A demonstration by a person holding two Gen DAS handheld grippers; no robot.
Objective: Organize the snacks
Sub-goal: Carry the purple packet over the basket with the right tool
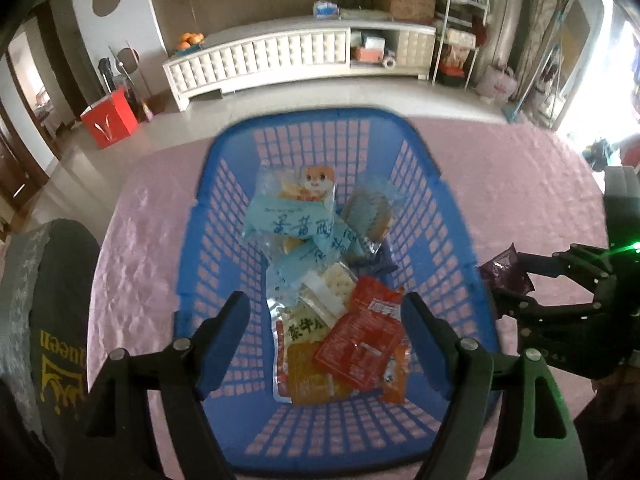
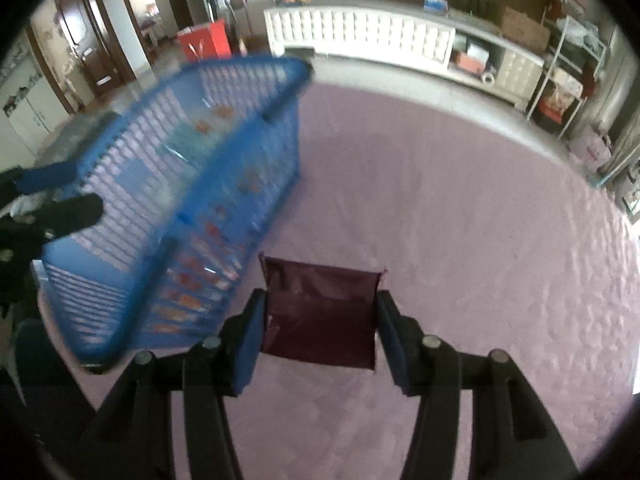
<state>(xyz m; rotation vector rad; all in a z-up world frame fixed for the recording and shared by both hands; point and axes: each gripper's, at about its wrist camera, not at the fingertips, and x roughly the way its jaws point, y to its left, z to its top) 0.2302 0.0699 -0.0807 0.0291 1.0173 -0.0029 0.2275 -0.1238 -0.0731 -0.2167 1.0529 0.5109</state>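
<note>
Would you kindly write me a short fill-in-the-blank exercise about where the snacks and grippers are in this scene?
1. The right gripper is shut on a ____-coloured snack packet.
2. The other snacks lie inside a blue ____.
3. The left gripper hovers over the snacks with its jaws ____.
4. Everything rests on a ____ tablecloth.

Missing words: maroon; basket; open; pink

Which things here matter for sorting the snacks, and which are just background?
Part of the job: blue basket, snack packets in it, maroon packet held in the right gripper, left gripper.

Just around: pink tablecloth, white cabinet, red box.
</note>
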